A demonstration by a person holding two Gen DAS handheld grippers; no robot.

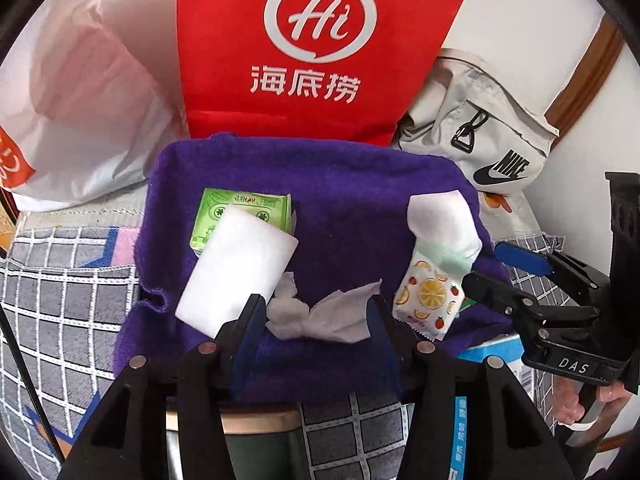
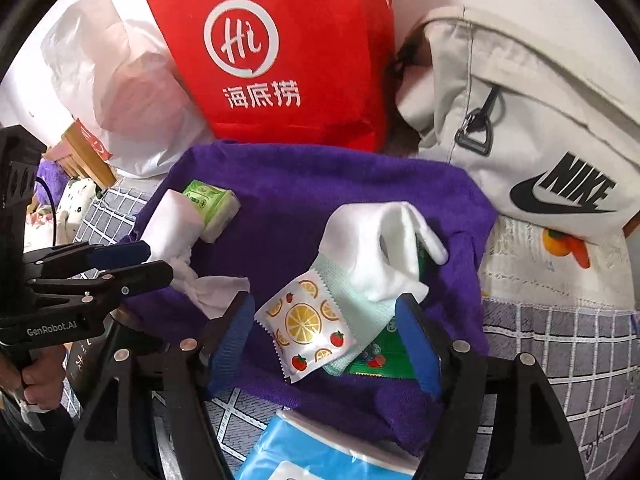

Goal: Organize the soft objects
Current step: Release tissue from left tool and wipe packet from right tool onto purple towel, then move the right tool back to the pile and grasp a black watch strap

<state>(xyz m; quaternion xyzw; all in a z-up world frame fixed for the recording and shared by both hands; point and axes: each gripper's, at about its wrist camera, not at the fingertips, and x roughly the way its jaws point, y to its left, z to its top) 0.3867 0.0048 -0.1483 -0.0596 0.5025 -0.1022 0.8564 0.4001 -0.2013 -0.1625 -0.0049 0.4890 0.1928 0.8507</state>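
A purple towel [image 1: 340,200] [image 2: 320,200] lies spread on the bed. On it lie a crumpled tissue [image 1: 320,316] [image 2: 208,288], a white sponge block [image 1: 240,264] [image 2: 168,228], a green tissue pack [image 1: 240,216] [image 2: 210,204], a white sock [image 1: 444,224] [image 2: 380,256] and a fruit-print packet [image 1: 430,300] [image 2: 308,328]. A green wrapper [image 2: 384,356] peeks from under the sock. My left gripper [image 1: 316,304] [image 2: 156,258] is open around the tissue. My right gripper [image 2: 326,308] [image 1: 480,264] is open around the packet and the sock cuff.
A red paper bag [image 1: 320,48] [image 2: 288,60], a white plastic bag [image 1: 84,92] [image 2: 120,92] and a grey Nike bag [image 1: 480,136] [image 2: 532,140] stand behind the towel. A blue tissue pack [image 2: 320,452] [image 1: 492,352] lies at the front. The checked bedspread [image 1: 60,300] surrounds the towel.
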